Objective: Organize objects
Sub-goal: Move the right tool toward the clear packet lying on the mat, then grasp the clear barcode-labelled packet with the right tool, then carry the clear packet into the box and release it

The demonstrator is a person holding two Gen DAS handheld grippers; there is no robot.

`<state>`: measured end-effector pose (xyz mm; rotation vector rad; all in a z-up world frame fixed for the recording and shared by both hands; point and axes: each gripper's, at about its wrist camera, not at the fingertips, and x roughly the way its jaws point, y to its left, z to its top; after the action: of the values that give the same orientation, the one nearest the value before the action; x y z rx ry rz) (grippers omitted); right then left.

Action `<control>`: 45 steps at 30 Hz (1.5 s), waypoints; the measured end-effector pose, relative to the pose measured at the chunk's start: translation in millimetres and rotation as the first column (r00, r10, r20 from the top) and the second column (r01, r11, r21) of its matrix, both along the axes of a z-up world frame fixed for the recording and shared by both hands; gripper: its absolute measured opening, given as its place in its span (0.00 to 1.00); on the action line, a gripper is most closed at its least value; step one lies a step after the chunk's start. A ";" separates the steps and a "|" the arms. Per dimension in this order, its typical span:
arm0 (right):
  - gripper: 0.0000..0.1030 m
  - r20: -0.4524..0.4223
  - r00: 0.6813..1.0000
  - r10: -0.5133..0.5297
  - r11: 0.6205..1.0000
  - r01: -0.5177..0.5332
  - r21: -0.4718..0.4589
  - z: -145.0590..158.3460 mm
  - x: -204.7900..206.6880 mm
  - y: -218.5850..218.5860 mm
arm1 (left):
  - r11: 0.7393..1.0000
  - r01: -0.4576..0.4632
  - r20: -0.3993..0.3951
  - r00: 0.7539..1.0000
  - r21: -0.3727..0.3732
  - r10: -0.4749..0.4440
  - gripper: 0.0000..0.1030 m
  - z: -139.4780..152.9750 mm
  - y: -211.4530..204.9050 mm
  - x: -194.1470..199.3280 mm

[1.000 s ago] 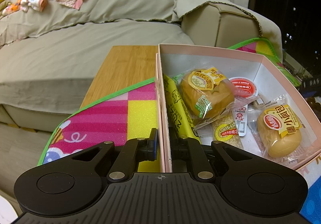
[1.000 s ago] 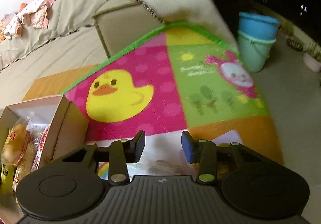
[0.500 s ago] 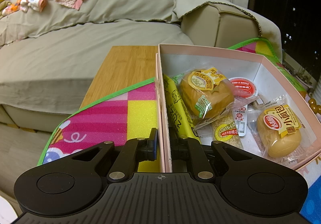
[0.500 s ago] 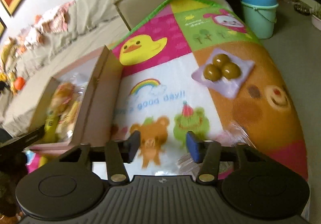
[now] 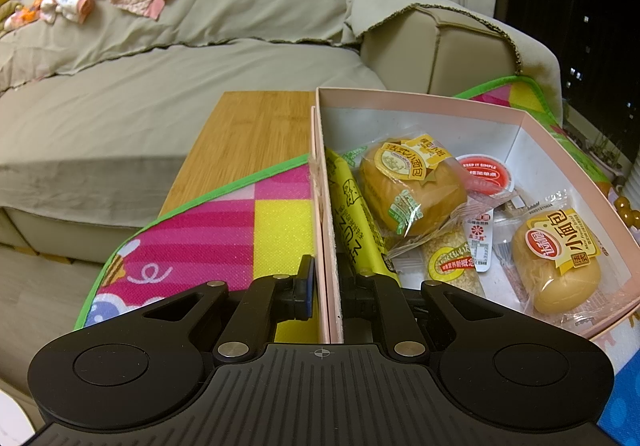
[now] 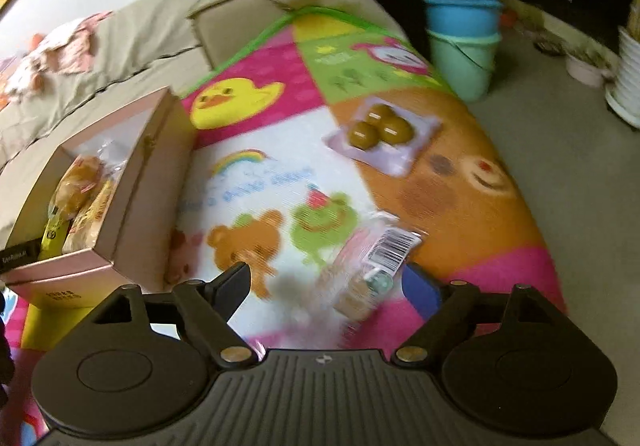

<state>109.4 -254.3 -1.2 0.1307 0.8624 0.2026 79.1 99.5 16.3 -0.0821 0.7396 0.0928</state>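
A pink cardboard box [image 5: 424, 99] holds wrapped buns [image 5: 412, 190], a yellow tube pack [image 5: 354, 218], a red-lidded cup [image 5: 485, 174] and small packets. My left gripper [image 5: 328, 286] is shut on the box's left wall. The box also shows in the right wrist view [image 6: 138, 182]. My right gripper [image 6: 328, 286] is open wide, low over the play mat. A clear wrapped snack with a barcode [image 6: 372, 266] lies between its fingers, blurred. A packet of three brown balls [image 6: 380, 128] lies farther back on the mat.
A colourful play mat [image 6: 256, 174] covers the surface, with a wooden board [image 5: 248, 134] beyond it. A beige sofa [image 5: 160, 66] is behind. Blue and green buckets [image 6: 462, 42] and white pots [image 6: 628, 82] stand on the floor at right.
My right gripper has swung back and down over the mat and opened wider, so the wrapped snack is now between its fingers. The left gripper and box have not moved.
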 end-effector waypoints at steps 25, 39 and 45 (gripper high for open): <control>0.33 -0.036 0.971 0.236 0.954 -0.238 -0.182 14.4 -43.0 26.5 | 1.000 0.000 0.001 1.000 0.000 0.000 0.12 -0.2 0.2 -0.4; 0.33 0.181 0.912 0.367 0.925 -0.379 0.031 155.6 -47.8 76.7 | 1.000 0.011 0.007 1.000 -0.005 -0.011 0.12 -0.4 -0.7 1.1; 0.47 0.242 0.912 0.331 0.925 -0.364 0.107 182.8 7.2 128.1 | 1.000 0.014 0.005 1.000 -0.005 -0.014 0.12 -0.9 -0.7 1.8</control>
<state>116.6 -126.2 181.6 0.0915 0.6431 0.6088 80.9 98.9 15.4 -0.0821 0.7351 0.0773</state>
